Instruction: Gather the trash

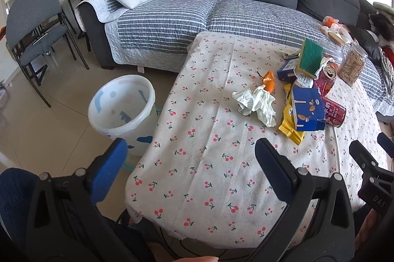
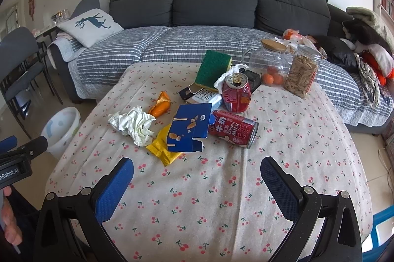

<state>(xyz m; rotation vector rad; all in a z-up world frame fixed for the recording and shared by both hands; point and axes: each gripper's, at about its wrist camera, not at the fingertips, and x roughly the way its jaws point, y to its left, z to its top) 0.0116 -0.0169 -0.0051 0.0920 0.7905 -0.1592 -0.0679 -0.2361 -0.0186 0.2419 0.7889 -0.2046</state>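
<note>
Trash lies on the cherry-print table [image 2: 221, 200]: crumpled white paper [image 2: 134, 125], an orange wrapper [image 2: 160, 105], a yellow packet [image 2: 162, 147], a torn blue box [image 2: 190, 127], a red can on its side [image 2: 232, 129], a dented upright red can [image 2: 236, 93] and a green-and-yellow sponge [image 2: 213, 67]. The white trash bin [image 1: 122, 108] stands on the floor left of the table. My left gripper [image 1: 190, 156] is open over the table's near left corner. My right gripper [image 2: 197, 172] is open, just short of the yellow packet. Neither holds anything.
A glass jar with orange fruit [image 2: 270, 65] and a jar of sticks [image 2: 301, 73] stand at the table's far right. A grey sofa [image 2: 214, 6] with a striped cover runs behind. Grey chairs [image 1: 32, 23] stand at the left. The crumpled paper [image 1: 256, 103] lies nearest the bin.
</note>
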